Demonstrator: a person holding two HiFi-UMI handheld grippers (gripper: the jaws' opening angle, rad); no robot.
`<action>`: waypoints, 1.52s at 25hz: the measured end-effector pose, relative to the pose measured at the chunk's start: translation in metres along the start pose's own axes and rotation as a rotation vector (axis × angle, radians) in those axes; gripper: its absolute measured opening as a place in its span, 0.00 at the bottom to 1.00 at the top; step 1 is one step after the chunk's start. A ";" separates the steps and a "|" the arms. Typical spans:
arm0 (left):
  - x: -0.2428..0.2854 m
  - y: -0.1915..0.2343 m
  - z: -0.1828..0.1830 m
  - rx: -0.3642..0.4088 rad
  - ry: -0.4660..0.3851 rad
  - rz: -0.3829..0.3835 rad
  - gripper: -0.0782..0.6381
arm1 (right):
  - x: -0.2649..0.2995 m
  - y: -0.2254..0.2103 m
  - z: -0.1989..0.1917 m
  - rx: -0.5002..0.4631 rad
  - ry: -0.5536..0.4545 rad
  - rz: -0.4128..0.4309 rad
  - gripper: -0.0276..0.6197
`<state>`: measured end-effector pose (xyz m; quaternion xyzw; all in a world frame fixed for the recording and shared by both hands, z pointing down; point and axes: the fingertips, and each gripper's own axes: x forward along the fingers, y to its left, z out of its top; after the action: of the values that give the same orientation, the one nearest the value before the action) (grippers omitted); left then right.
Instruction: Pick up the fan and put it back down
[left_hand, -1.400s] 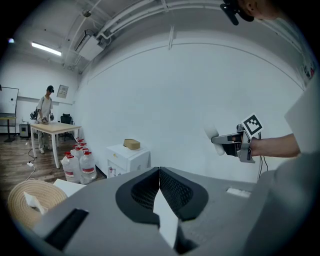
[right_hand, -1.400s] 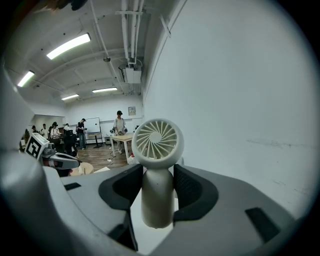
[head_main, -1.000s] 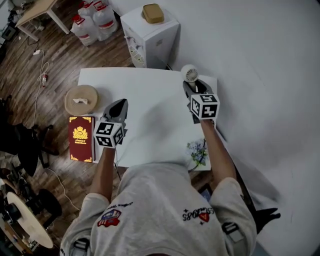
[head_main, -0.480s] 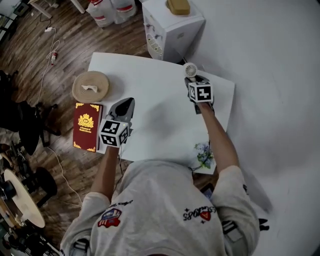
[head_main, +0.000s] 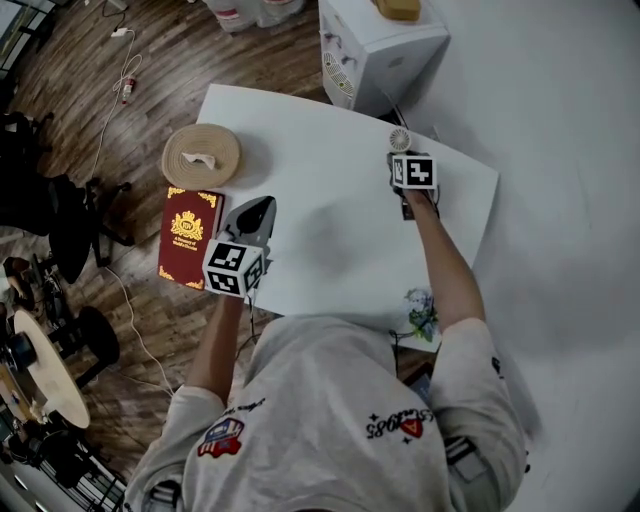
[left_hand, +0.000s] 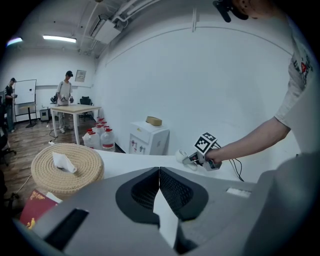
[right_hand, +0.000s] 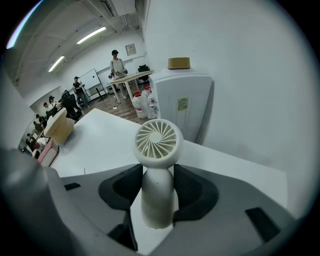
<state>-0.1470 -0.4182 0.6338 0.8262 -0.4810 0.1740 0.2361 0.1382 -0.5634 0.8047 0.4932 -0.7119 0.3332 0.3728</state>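
Fan (right_hand: 156, 141), small white handheld: long axis runs along right gripper (right_hand: 157, 175). Handle is pinched betw. its fingers (right_hand: 195, 187), round head sticks out past the tips, grille faces back twd the gripper. It's over far right part of white surface (head_main: 330, 215), near white cabinet (head_main: 375, 50); can't tell if it touches the surface. Left gripper (left_hand: 159, 175) is over near-left part, fingers pressed together, nothing betw. them.

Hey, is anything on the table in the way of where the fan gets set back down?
Nothing visible. The right hand-held gripper grips the fan by its handle at a bare stretch of the white table. The woven coil and red book lie well off to the left.
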 end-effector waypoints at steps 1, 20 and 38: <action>-0.001 0.002 -0.001 -0.003 0.003 0.004 0.12 | 0.003 -0.001 -0.001 0.003 0.003 -0.002 0.35; -0.003 -0.009 -0.008 0.004 0.006 -0.015 0.12 | -0.019 0.003 0.015 0.047 -0.101 0.003 0.39; -0.023 -0.084 0.040 0.106 -0.112 -0.142 0.12 | -0.239 0.011 0.030 0.073 -0.604 -0.077 0.05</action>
<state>-0.0819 -0.3884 0.5701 0.8779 -0.4239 0.1357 0.1767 0.1783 -0.4770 0.5833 0.6098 -0.7588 0.1824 0.1385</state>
